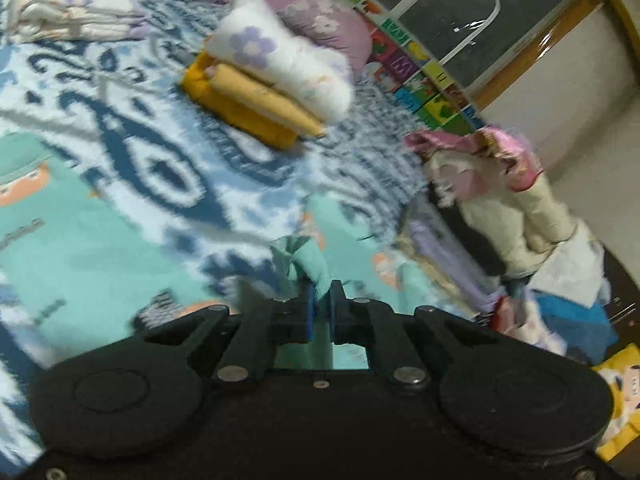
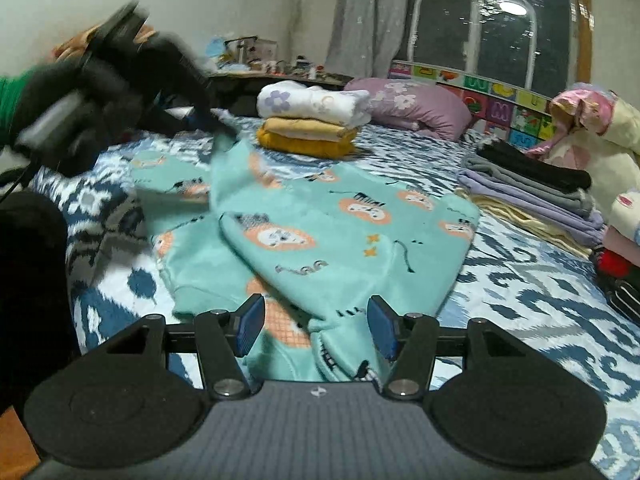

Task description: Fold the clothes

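No readable text in either view

The alphabet mat (image 2: 500, 100) behind the bed bears letter-like shapes (too blurred to read), and the teal garment (image 2: 340, 232) shows small illegible marks.

Lilac pillow (image 2: 412, 108), alphabet headboard (image 2: 496, 98)

Left gripper (image 2: 224, 128): from my right wrist view it is a dark smear; I cannot read its fingers there.
Teal garment (image 2: 340, 232): its near hem drops behind my right gripper's body.
Shelf clutter (image 2: 280, 66): too small for me to name.
Plush toy (image 2: 600, 136): cut by the frame edge.
Heap beside bed (image 1: 520, 216): blurred, pieces indistinct.
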